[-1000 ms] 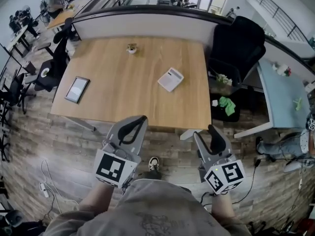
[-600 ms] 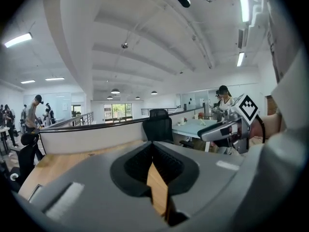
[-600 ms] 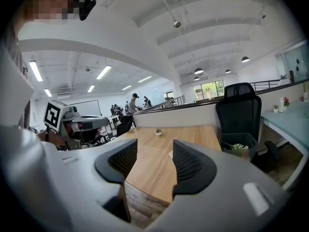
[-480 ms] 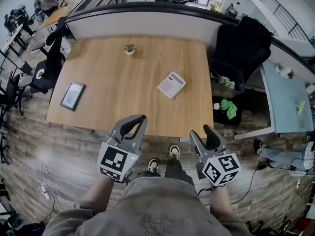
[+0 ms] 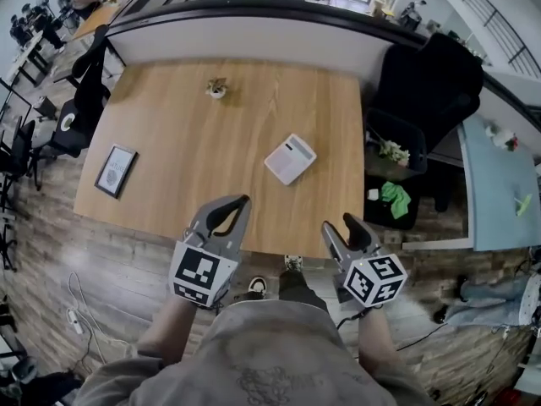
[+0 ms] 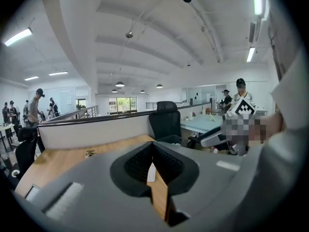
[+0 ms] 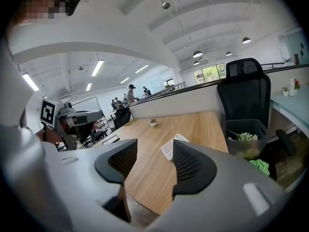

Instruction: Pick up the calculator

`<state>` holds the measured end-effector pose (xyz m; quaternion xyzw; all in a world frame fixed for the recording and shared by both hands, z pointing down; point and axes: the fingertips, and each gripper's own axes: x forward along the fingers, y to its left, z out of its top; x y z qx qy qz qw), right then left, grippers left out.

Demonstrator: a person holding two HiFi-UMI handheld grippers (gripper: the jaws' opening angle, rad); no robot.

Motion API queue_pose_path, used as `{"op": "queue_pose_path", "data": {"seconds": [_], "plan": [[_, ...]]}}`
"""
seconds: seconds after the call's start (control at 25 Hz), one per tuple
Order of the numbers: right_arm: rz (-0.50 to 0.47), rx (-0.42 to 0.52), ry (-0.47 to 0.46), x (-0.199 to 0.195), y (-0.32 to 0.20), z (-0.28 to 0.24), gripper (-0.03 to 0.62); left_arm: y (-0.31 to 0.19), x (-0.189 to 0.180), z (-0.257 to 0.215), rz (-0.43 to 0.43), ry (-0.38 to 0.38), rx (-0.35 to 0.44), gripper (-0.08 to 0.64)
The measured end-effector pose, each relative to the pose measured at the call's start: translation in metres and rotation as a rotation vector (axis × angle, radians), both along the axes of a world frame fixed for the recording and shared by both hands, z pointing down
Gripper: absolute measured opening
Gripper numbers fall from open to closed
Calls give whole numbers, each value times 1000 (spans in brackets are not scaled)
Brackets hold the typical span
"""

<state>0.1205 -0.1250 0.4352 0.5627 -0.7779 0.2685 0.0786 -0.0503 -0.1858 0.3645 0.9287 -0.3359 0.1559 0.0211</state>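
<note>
Hovering at the table's [image 5: 169, 159] near edge, my left gripper [image 5: 243, 200] is closed on nothing and my right gripper [image 5: 336, 224] is spread wide, empty. The white calculator [image 5: 290, 159] lies flat on the table at 11 o'clock from my right gripper, well apart.

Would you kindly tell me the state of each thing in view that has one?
calculator: flat on the table, untouched.
left gripper: shut, empty.
right gripper: open, empty.
potted plant: upright.
dark-framed panel: lying flat.
</note>
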Motion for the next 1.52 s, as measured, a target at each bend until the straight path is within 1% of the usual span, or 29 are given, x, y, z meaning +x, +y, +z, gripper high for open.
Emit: {"op": "queue_pose_path", "data": {"seconds": [0.2,0.4,0.48,0.6,0.68,0.92,1.08,1.24,1.52], "plan": [[-57,-36,-22,22,-46,18,215,-36,23,13,-53,-25,-26,2],[-111,-79,-93,42,-90,36,215,-65,43,28,-97,-80,-45,2],[-135,-98,-111,49,-107,46,215,-77,47,33,-139,-74,-42,2],[-177,-123,-125,56,-129,60,215,-98,41,38,-231,-64,-11,2],[-200,-133,-126,60,-145,69,215,-111,41,45,-255,-72,-13,2],[-249,-159,-131,71,-179,93,215,-128,61,75,-265,-100,-31,2],[-252,-193,-166,72,-199,111,215,-135,70,98,-257,-109,-84,2],[-242,-243,-195,71,-218,137,215,-143,73,118,-243,-126,-118,2],[-227,-329,-230,61,-250,185,215,-155,74,159,-197,-156,-205,2]]}}
